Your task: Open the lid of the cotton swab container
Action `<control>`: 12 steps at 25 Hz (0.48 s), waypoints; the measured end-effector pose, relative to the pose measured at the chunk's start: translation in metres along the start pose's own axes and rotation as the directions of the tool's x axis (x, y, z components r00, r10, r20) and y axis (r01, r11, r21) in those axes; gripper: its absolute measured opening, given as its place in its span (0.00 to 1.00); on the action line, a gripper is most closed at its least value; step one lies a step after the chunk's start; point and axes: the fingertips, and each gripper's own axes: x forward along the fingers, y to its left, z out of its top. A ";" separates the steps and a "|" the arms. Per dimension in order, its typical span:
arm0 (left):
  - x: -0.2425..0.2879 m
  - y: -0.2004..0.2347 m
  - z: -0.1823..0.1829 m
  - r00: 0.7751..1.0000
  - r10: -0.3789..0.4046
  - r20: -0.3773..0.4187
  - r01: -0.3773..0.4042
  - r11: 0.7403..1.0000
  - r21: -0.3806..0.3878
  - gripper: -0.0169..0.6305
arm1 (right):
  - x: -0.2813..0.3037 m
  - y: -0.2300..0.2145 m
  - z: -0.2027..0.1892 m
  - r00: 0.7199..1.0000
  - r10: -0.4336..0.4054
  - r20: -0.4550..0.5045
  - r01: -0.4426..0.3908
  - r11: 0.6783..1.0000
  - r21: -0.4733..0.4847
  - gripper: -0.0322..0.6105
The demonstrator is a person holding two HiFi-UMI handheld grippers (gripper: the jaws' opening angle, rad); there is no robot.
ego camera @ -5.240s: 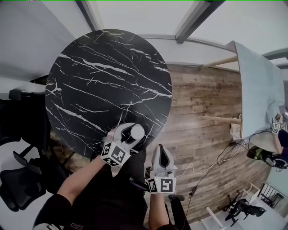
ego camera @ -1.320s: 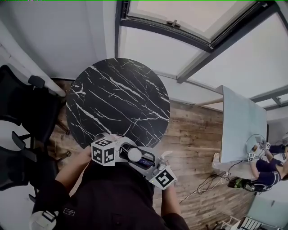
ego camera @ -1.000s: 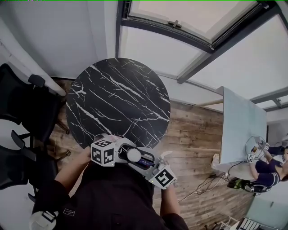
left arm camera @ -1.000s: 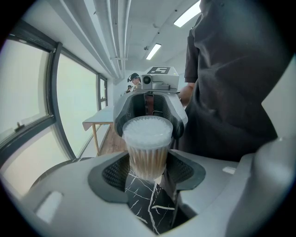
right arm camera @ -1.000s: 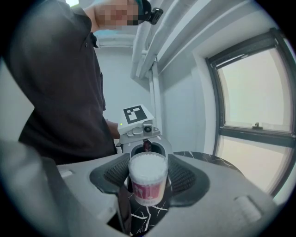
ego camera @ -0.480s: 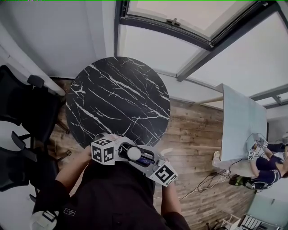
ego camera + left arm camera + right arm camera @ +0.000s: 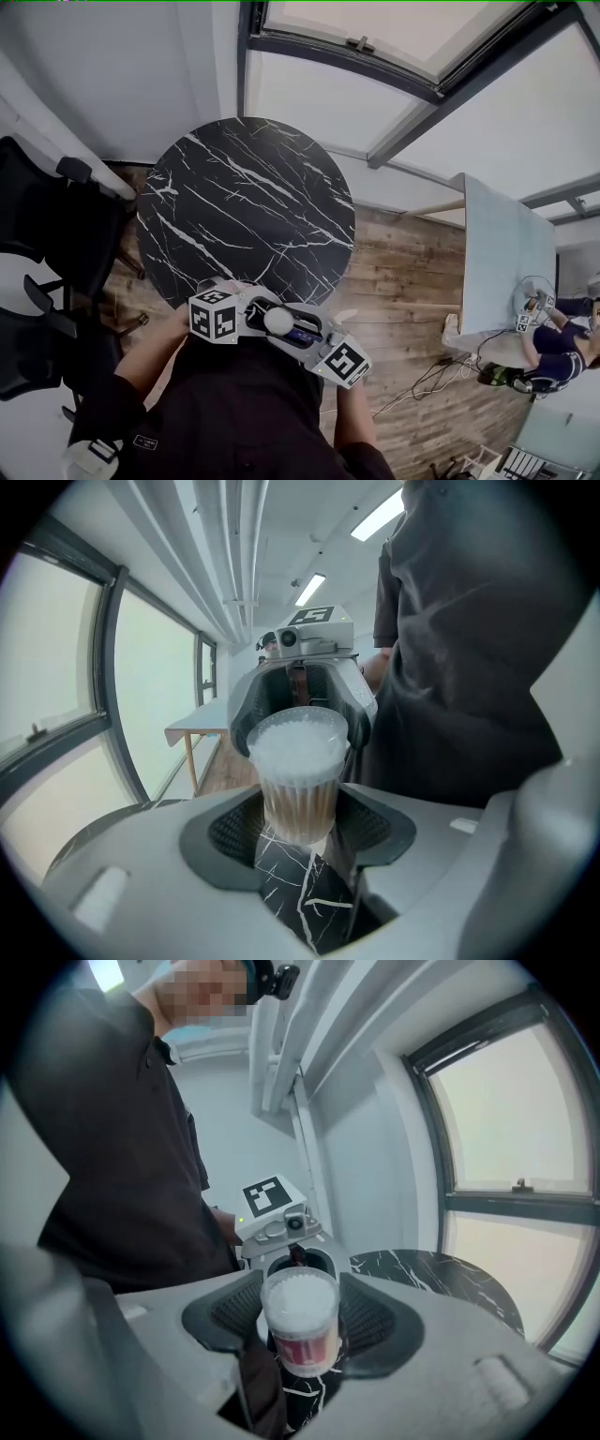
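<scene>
The cotton swab container is a clear upright tub packed with white-tipped swabs, with its clear lid on top. It is held in the air close to my torso, just off the near edge of the round black marble table. My left gripper comes from the left and is shut on the container low on its body. My right gripper faces it from the right and is also shut on the container, whose red label shows there. The two grippers sit nose to nose around it.
Black office chairs stand to the left of the table. Wooden floor lies to the right, with a pale table and another person beyond. Large windows run behind the marble table.
About five seconds ago only the left gripper held the container, with the right gripper apart below it. Now both grip it. Over the last second the pair has barely shifted.
</scene>
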 end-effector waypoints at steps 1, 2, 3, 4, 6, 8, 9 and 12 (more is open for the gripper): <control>0.000 0.000 0.000 1.000 0.000 0.000 0.000 1.000 0.000 0.41 | 0.000 0.000 0.003 1.000 -0.006 0.002 0.006 1.000 0.008 0.45; 0.000 0.000 0.000 1.000 0.001 -0.001 -0.001 1.000 0.001 0.41 | 0.001 0.000 0.006 1.000 -0.009 0.003 0.009 1.000 0.018 0.45; 0.001 0.000 -0.001 1.000 0.003 -0.004 -0.003 1.000 0.004 0.41 | 0.001 0.000 0.006 1.000 -0.009 0.003 0.009 1.000 0.026 0.45; 0.001 0.000 -0.002 1.000 0.007 -0.008 -0.007 1.000 0.009 0.41 | 0.001 0.000 0.004 1.000 -0.006 0.004 0.005 0.999 0.034 0.45; 0.001 -0.001 -0.003 1.000 0.012 -0.010 -0.012 1.000 0.015 0.41 | -0.001 -0.001 -0.002 1.000 0.007 0.009 -0.007 0.999 0.052 0.45; 0.000 -0.001 -0.003 1.000 0.014 -0.011 -0.013 1.000 0.017 0.41 | -0.001 -0.004 -0.003 1.000 0.014 0.016 -0.015 0.997 0.078 0.45; -0.001 -0.001 -0.004 1.000 0.014 -0.014 -0.013 1.000 0.019 0.41 | 0.000 -0.004 -0.002 1.000 0.019 0.020 -0.021 0.996 0.091 0.45; 0.000 -0.003 -0.006 1.000 0.010 -0.028 -0.009 0.999 0.031 0.41 | 0.000 -0.002 -0.003 0.999 0.042 0.019 -0.044 0.991 0.128 0.45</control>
